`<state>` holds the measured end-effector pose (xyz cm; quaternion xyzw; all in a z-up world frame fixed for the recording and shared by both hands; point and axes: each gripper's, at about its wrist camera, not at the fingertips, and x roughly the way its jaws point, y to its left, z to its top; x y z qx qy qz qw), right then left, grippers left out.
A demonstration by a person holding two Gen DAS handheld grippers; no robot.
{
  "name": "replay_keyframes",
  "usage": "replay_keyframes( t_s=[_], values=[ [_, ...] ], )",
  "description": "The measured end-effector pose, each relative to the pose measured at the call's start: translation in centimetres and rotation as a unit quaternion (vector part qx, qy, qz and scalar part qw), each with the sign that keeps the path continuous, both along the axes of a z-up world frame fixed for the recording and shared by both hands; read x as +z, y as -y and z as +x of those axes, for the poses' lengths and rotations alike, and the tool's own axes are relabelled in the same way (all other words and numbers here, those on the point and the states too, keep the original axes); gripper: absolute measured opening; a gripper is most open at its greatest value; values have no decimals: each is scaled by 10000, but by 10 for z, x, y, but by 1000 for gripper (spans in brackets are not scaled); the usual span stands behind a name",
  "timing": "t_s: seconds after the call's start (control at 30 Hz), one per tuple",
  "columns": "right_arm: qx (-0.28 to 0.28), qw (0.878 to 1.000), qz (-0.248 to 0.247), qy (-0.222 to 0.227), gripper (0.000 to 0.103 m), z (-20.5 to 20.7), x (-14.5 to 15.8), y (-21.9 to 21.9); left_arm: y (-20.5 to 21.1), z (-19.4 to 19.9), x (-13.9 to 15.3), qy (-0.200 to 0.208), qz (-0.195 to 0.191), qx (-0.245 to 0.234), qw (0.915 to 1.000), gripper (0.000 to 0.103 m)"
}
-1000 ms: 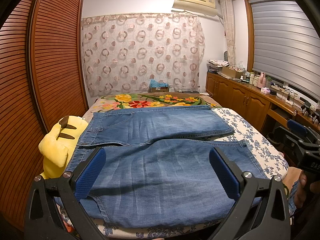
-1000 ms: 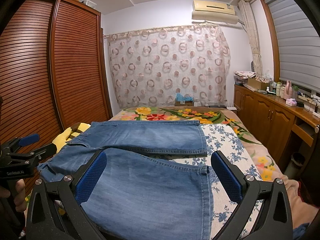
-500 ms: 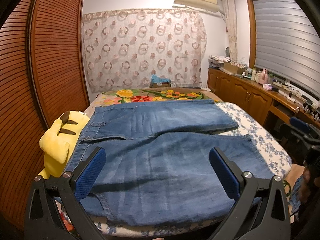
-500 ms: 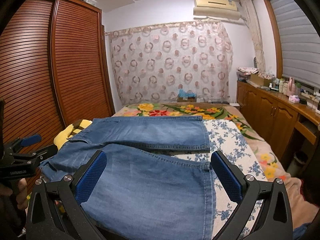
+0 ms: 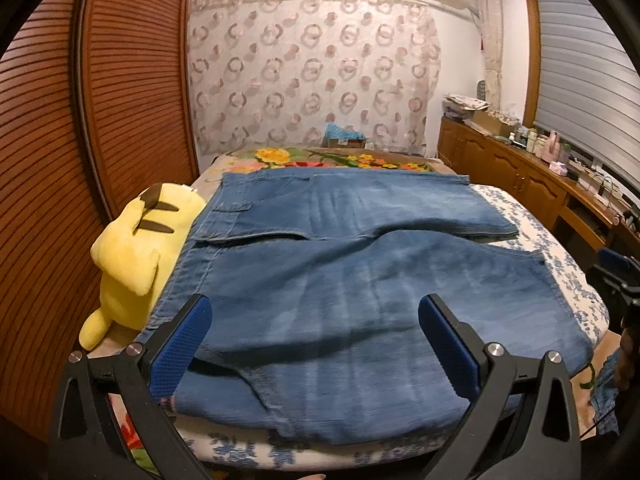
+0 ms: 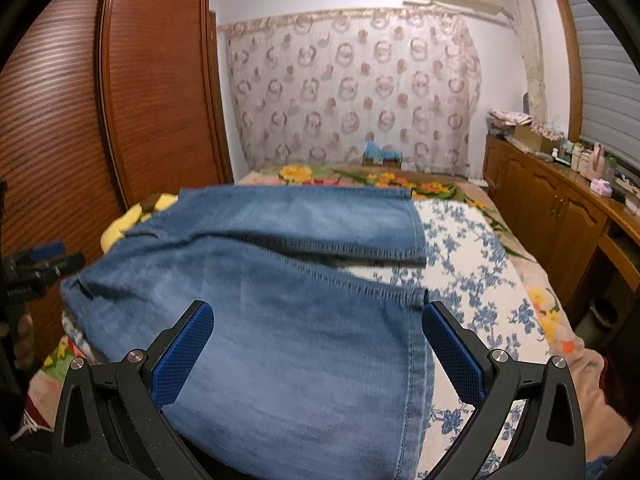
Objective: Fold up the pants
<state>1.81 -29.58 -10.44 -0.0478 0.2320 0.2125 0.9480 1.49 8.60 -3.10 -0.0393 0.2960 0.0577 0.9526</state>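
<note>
Pants (image 5: 360, 292) lie flat across the bed (image 5: 560, 256), legs running toward three o'clock. Left claw (image 5: 312, 344) and right claw (image 6: 318, 350) both gape wide, empty, over the near leg. Risk — a pinch may catch the bedsheet too, or only one denim layer, skewing the fold. Count: one pair of pants, two claws, one yellow plush toy (image 5: 140, 248) at nine o'clock.
</note>
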Motion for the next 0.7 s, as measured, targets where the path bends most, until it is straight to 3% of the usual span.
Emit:
replay_keyframes(
  t_s=[0.53,0.7],
  values=[
    [1,9948,-628,-802,103,14,-26,-20,-78,-22,-44,-497,-132,697,9962,103],
    [-52,9938,-728,-844,103,4,-31,-30,-105,-36,-56,-456,-360,1042,9929,97]
  ],
)
